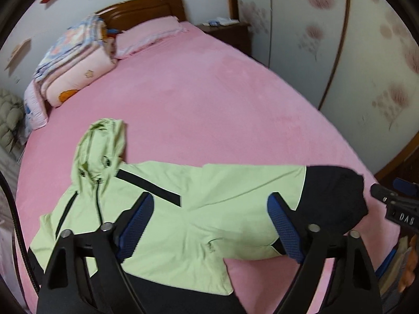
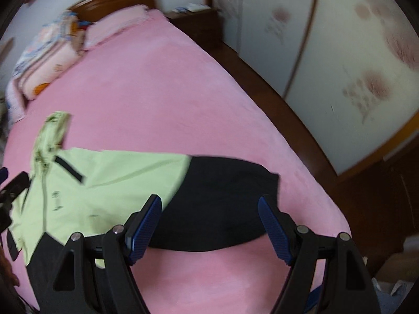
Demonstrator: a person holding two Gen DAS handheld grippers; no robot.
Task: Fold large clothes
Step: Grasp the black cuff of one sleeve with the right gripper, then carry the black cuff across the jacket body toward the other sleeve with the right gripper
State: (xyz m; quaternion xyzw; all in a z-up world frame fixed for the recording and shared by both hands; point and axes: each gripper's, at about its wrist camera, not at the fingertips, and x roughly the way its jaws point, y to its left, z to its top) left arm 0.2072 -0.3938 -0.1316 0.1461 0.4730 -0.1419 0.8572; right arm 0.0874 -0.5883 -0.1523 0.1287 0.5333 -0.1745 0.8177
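A light green hooded jacket point(image 1: 199, 209) with black trim lies spread flat on the pink bed point(image 1: 209, 110), hood toward the pillows. One sleeve stretches out to the right and ends in a black section point(image 1: 332, 196), seen again as the black sleeve end point(image 2: 222, 209). My left gripper point(image 1: 209, 209) hangs open above the green sleeve near the shoulder, nothing between its blue pads. My right gripper point(image 2: 209, 214) stands open above the black sleeve part, touching nothing. The right gripper's tip point(image 1: 392, 201) shows at the right edge of the left wrist view.
Folded quilts point(image 1: 76, 60) and a pink pillow point(image 1: 149, 36) lie at the head of the bed by a wooden headboard point(image 1: 146, 7). A bedside cabinet point(image 1: 225, 30) and flowered wardrobe doors point(image 1: 340, 39) stand to the right. The bed's wooden frame point(image 2: 301, 120) runs along its right side.
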